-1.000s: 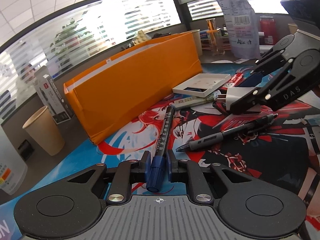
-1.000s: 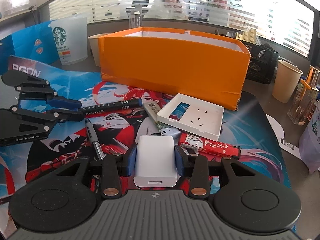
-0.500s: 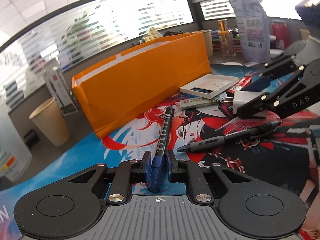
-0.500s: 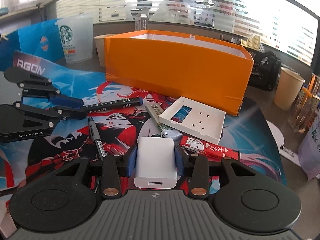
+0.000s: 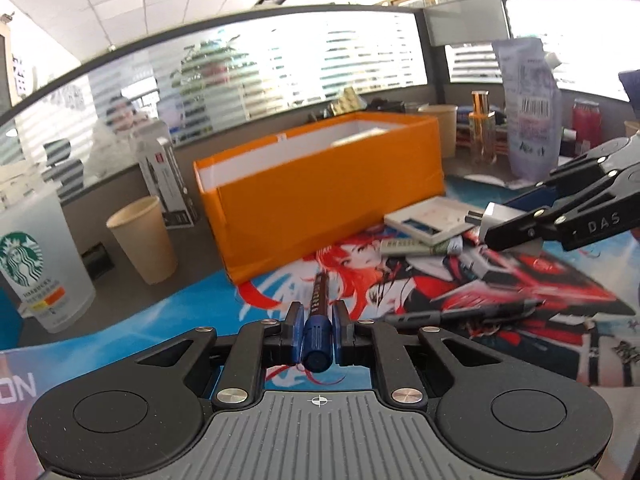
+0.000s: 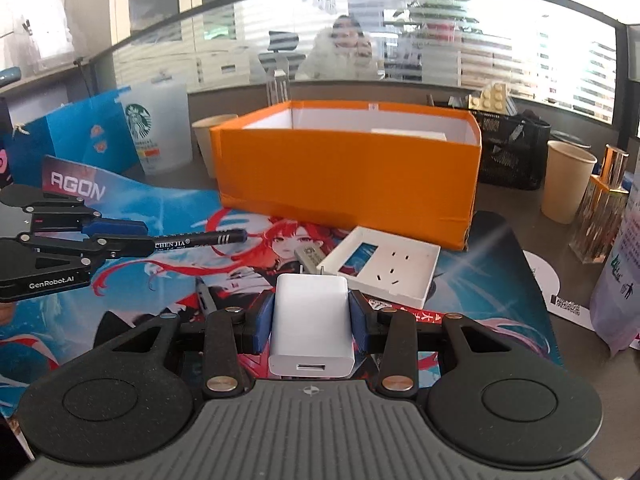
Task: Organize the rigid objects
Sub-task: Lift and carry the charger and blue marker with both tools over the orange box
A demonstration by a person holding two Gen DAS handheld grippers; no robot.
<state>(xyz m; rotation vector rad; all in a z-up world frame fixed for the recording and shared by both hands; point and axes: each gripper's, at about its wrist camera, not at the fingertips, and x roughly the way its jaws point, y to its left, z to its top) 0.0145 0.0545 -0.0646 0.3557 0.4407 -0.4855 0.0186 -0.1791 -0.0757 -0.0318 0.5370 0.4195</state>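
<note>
Left hand-held gripper (image 5: 316, 334) clamped on a marker (image 5: 318, 316) by its blue end, tip aimed at the orange box (image 5: 320, 200); right hand-held gripper (image 6: 311, 326) clamped on a white charger (image 6: 311, 320), facing the box; socket plate (image 6: 382, 270) flat just before the box; pen (image 5: 460, 314) lying nearer on the mat (image 5: 520, 280).
</note>
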